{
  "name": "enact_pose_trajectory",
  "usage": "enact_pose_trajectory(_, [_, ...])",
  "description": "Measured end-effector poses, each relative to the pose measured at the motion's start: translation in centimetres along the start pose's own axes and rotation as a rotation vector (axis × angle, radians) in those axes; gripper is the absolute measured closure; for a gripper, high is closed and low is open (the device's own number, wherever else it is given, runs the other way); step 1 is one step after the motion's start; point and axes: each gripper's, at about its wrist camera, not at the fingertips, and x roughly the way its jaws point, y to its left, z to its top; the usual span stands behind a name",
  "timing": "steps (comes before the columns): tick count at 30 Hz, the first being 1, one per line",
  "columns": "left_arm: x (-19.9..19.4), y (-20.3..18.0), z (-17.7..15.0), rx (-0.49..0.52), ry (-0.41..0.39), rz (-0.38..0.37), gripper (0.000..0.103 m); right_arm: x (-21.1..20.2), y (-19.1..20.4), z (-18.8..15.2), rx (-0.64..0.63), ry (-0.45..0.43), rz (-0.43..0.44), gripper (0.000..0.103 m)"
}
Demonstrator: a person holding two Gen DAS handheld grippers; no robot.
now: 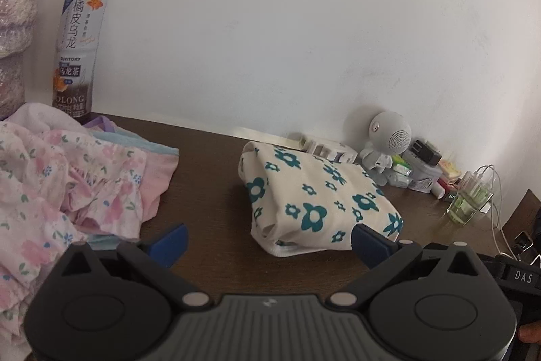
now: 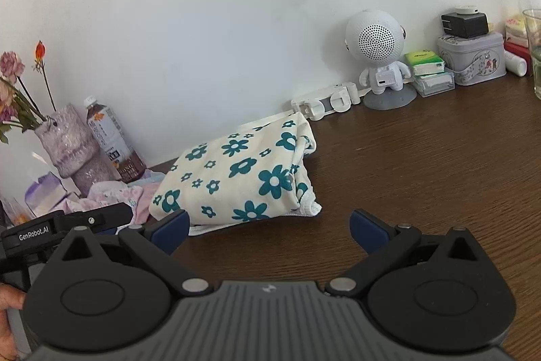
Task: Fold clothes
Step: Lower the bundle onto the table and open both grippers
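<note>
Your left gripper (image 1: 269, 241) is spread wide and holds nothing; your right gripper (image 2: 269, 227) is the same. The folded cloth (image 1: 314, 195) with teal flowers lies on the table (image 1: 209, 164) just ahead of both. A pink pile (image 1: 67, 178) sits to its left, beside the bottle (image 1: 79, 46).

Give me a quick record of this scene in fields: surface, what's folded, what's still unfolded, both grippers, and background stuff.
surface: dark brown wooden table
folded: cream garment with teal flower print, a compact bundle
unfolded: crumpled pink floral clothes, left of the bundle
left gripper: open, empty, near the bundle's front edge
right gripper: open, empty
background: brown oolong tea bottle, white astronaut-shaped speaker, against the white wall
</note>
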Motion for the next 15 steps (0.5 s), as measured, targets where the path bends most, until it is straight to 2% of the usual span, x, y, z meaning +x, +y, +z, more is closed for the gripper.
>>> enact_pose_trajectory(5, [-1.0,-0.7,-1.3,0.013,0.018,0.045,0.000,-1.6,1.5,-0.5,-0.054,0.013,-0.046,0.000])
enact_pose_trajectory(15, [-5.7,-3.6,-3.1,0.056,0.014,0.016,0.000,-6.4,3.8,-2.1,-0.118,0.009,-0.099,0.000])
